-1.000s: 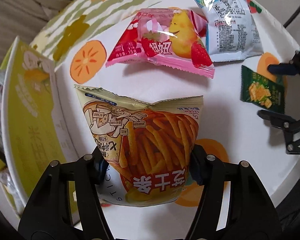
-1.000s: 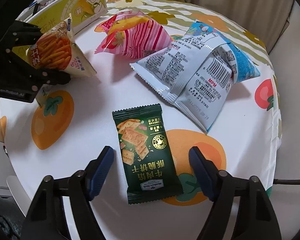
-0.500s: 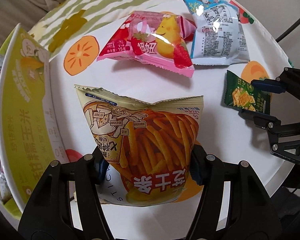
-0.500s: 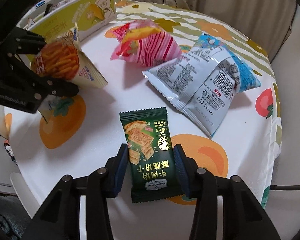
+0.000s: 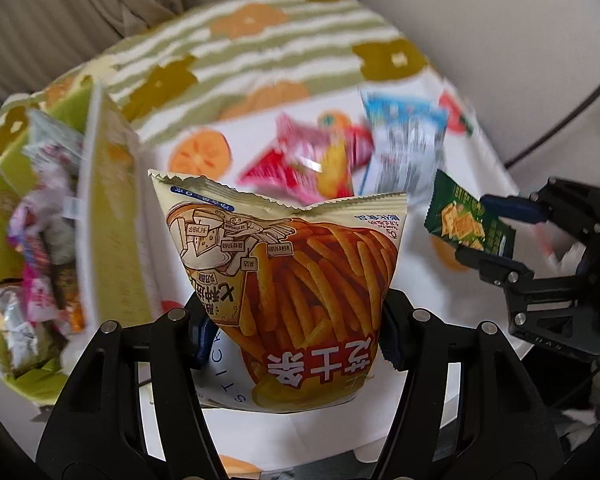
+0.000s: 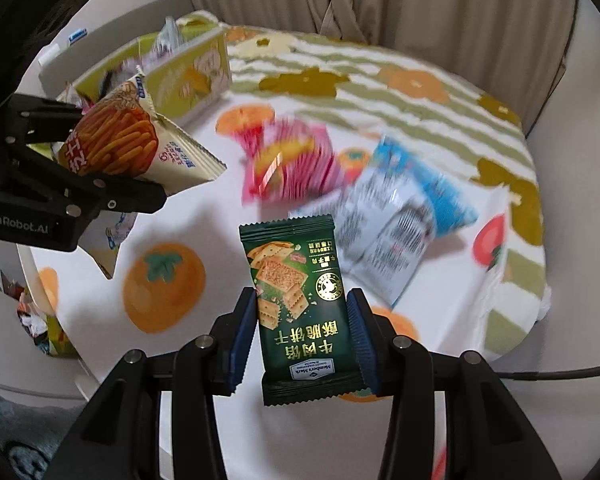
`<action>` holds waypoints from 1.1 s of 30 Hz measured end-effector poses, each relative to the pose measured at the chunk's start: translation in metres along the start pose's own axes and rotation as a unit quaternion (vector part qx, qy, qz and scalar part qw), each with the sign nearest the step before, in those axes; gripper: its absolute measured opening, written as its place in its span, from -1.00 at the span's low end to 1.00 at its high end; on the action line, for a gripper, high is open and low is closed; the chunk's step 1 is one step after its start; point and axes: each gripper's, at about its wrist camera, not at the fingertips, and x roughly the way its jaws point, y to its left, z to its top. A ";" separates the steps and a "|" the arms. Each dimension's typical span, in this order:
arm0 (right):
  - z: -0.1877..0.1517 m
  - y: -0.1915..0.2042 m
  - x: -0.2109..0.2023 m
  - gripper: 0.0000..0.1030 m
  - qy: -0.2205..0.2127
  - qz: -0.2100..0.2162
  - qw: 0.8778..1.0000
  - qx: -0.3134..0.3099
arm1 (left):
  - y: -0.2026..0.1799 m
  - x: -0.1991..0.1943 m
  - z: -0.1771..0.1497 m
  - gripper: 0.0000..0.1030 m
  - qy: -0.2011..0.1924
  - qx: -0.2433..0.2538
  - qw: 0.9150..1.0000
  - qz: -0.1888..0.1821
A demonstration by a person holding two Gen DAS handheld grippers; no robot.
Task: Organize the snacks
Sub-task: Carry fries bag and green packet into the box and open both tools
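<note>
My left gripper (image 5: 292, 332) is shut on an orange stick-snack bag (image 5: 296, 276) and holds it above the table, near the yellow-green snack box (image 5: 104, 208). The bag also shows in the right wrist view (image 6: 120, 140). My right gripper (image 6: 302, 332) is shut on a dark green cracker packet (image 6: 300, 300), lifted off the table; the packet also shows in the left wrist view (image 5: 468, 220). A pink strawberry snack bag (image 6: 292, 164) and a blue-and-white bag (image 6: 396, 224) lie on the table, blurred.
The round table has a white cloth with orange fruit prints (image 6: 164, 280) and a green-striped far side. The yellow-green box (image 6: 188, 76) at the left holds several snack packets (image 5: 40, 240). Curtains hang behind the table.
My right gripper closed on the green cracker packet and lifted it off the table. My left gripper rose with the stick-snack bag and moved toward the box.
</note>
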 end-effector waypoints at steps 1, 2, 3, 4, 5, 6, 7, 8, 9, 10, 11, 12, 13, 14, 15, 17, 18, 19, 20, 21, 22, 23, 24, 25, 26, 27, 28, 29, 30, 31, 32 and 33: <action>0.006 0.000 -0.007 -0.19 -0.007 -0.003 1.000 0.000 | 0.005 -0.012 0.003 0.15 -0.011 -0.008 1.000 -0.001; 0.014 0.001 -0.016 -0.19 -0.015 -0.005 1.000 0.000 | 0.010 -0.021 0.004 0.15 -0.020 -0.015 1.000 -0.002; 0.020 0.003 -0.023 -0.19 -0.022 -0.006 1.000 -0.001 | 0.017 -0.033 0.006 0.15 -0.031 -0.025 0.999 -0.004; 0.027 0.005 -0.030 -0.19 -0.029 -0.007 1.000 -0.001 | 0.023 -0.042 0.008 0.15 -0.039 -0.031 0.999 -0.005; 0.035 0.008 -0.038 -0.19 -0.037 -0.007 0.999 -0.002 | 0.031 -0.050 0.008 0.15 -0.048 -0.038 0.998 -0.005; 0.041 0.012 -0.043 -0.19 -0.044 -0.006 0.999 -0.003 | 0.038 -0.060 0.009 0.15 -0.057 -0.044 0.997 -0.003; 0.049 0.015 -0.049 -0.19 -0.052 -0.004 0.999 -0.003 | 0.047 -0.069 0.008 0.15 -0.067 -0.052 0.996 0.000; 0.056 0.020 -0.055 -0.19 -0.061 0.001 0.998 -0.004 | 0.055 -0.077 0.008 0.15 -0.074 -0.059 0.996 0.002; 0.064 0.025 -0.060 -0.19 -0.068 0.005 0.998 -0.005 | 0.067 -0.087 0.007 0.15 -0.083 -0.068 0.994 0.003; 0.071 0.031 -0.061 -0.19 -0.073 0.005 0.997 -0.006 | 0.075 -0.092 0.006 0.15 -0.088 -0.074 0.993 0.005; 0.080 0.039 -0.064 -0.19 -0.080 0.007 0.997 -0.010 | 0.085 -0.098 0.005 0.15 -0.093 -0.082 0.992 0.007; 0.088 0.046 -0.065 -0.19 -0.083 0.009 0.996 -0.013 | 0.096 -0.104 0.004 0.15 -0.098 -0.090 0.991 0.009; 0.096 0.054 -0.065 -0.19 -0.087 0.011 0.996 -0.018 | 0.109 -0.107 0.005 0.15 -0.101 -0.097 0.990 0.010; 0.104 0.064 -0.066 -0.19 -0.091 0.015 0.995 -0.024 | 0.120 -0.111 0.004 0.15 -0.103 -0.103 0.989 0.013; 0.111 0.072 -0.066 -0.19 -0.094 0.018 0.995 -0.028 | 0.132 -0.114 0.003 0.15 -0.106 -0.109 0.988 0.017; 0.128 0.090 -0.063 -0.19 -0.098 0.027 0.994 -0.036 | 0.155 -0.120 0.000 0.15 -0.108 -0.120 0.987 0.023; 0.136 0.098 -0.061 -0.19 -0.099 0.031 0.994 -0.038 | 0.168 -0.121 -0.001 0.15 -0.110 -0.127 0.986 0.025; 0.146 0.110 -0.058 -0.19 -0.100 0.037 0.994 -0.040 | 0.182 -0.122 -0.002 0.15 -0.109 -0.133 0.985 0.027; 0.153 0.116 -0.055 -0.19 -0.101 0.041 0.993 -0.040 | 0.194 -0.121 -0.002 0.15 -0.107 -0.138 0.984 0.028; 0.159 0.123 -0.052 -0.19 -0.100 0.046 0.993 -0.040 | 0.207 -0.120 -0.003 0.15 -0.106 -0.144 0.984 0.028; 0.166 0.132 -0.048 -0.19 -0.100 0.049 0.993 -0.040 | 0.220 -0.119 -0.003 0.15 -0.104 -0.149 0.983 0.029; 0.174 0.140 -0.043 -0.19 -0.099 0.053 0.993 -0.041 | 0.232 -0.118 -0.003 0.15 -0.102 -0.152 0.983 0.028; 0.180 0.147 -0.038 -0.19 -0.098 0.057 0.993 -0.041 | 0.245 -0.115 -0.003 0.15 -0.100 -0.155 0.983 0.026; 0.186 0.155 -0.033 -0.19 -0.097 0.059 0.993 -0.041 | 0.258 -0.112 -0.003 0.15 -0.097 -0.158 0.982 0.025; 0.193 0.164 -0.027 -0.19 -0.095 0.061 0.993 -0.041 | 0.268 -0.109 -0.002 0.15 -0.094 -0.159 0.982 0.024; 0.198 0.170 -0.022 -0.19 -0.093 0.062 0.993 -0.041 | 0.279 -0.105 -0.002 0.15 -0.091 -0.160 0.983 0.022; 0.205 0.180 -0.015 -0.19 -0.089 0.063 0.993 -0.040 | 0.289 -0.101 -0.001 0.15 -0.087 -0.160 0.983 0.018; 0.209 0.185 -0.011 -0.19 -0.087 0.063 0.994 -0.038 | 0.297 -0.096 0.000 0.15 -0.084 -0.160 0.984 0.014; 0.211 0.190 -0.006 -0.19 -0.084 0.062 0.994 -0.035 | 0.306 -0.091 0.002 0.15 -0.080 -0.158 0.984 0.009; 0.214 0.195 -0.001 -0.19 -0.080 0.063 0.994 -0.030 | 0.313 -0.086 0.004 0.15 -0.076 -0.155 0.985 0.003; 0.217 0.199 0.005 -0.19 -0.076 0.064 0.995 -0.025 | 0.318 -0.082 0.005 0.15 -0.074 -0.151 0.986 -0.001; 0.219 0.202 0.008 -0.19 -0.073 0.063 0.995 -0.020 | 0.323 -0.077 0.007 0.23 -0.072 -0.148 0.986 -0.004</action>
